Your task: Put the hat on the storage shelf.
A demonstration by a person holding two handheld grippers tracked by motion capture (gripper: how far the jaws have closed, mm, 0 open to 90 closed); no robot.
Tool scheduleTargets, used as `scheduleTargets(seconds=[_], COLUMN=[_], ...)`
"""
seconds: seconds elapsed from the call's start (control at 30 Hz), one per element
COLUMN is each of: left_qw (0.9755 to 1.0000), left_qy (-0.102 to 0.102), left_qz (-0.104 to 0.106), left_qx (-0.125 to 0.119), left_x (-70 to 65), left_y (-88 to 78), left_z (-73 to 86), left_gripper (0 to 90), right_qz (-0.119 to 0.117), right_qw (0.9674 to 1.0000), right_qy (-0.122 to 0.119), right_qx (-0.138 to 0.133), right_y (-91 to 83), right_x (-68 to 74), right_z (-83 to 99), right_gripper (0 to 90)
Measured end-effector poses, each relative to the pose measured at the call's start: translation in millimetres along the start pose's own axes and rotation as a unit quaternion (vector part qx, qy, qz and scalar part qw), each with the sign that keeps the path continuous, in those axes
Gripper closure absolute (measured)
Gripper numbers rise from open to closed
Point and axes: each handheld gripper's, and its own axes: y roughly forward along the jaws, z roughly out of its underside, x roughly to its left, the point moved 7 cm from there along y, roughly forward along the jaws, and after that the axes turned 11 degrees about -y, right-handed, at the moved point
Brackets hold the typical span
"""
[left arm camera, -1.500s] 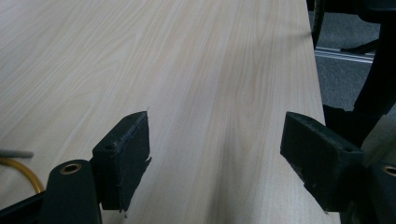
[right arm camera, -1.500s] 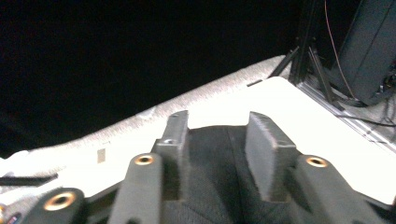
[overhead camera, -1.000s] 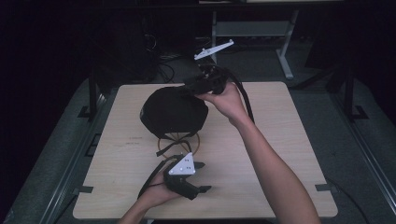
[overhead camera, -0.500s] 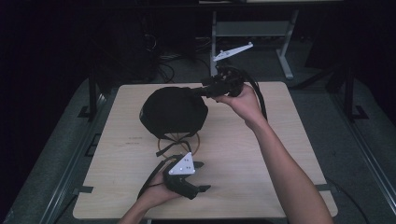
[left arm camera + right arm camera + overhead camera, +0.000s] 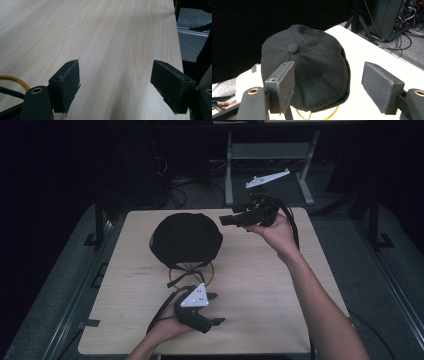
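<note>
The black cap (image 5: pixel 186 239) sits crown-up at the desk's (image 5: pixel 260 285) far left, at nine o'clock from my right tongs (image 5: pixel 223 219), the nearer pair, whose jaws have just been opening and hold nothing. My left tongs (image 5: pixel 214 309) rest at six o'clock of it, wide open, empty.

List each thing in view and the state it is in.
Cap: crown up on the table, over a yellow ring, ungripped.
Right claw: open, in the air beside the cap, jaws have just been opening, nothing between them.
Left claw: open, empty, low over the table.
</note>
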Motion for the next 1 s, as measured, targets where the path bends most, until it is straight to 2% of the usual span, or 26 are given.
scheduleTargets(seconds=[0.3, 0.57, 1.0], left_qw=[1.0, 1.0, 1.0], left_qy=[0.0, -0.002, 0.0], left_qz=[0.0, 0.0, -0.003], left_qx=[0.0, -0.001, -0.001], left_x=[0.0, 0.3, 0.4], left_y=[-0.1, 0.1, 1.5], left_z=[0.1, 0.2, 1.3], left_gripper=[22.8, 22.8, 22.8], right_qz=[0.014, 0.014, 0.023], right_qw=[0.9999, 0.9998, 0.9995], right_qy=[0.007, 0.012, 0.021], right_qx=[0.003, 0.004, 0.01], right_y=[-13.9, -22.7, -39.9], right_x=[-8.2, -11.5, -17.0], right_z=[11.2, 18.6, 41.0], right_gripper=[26.0, 24.9, 22.4])
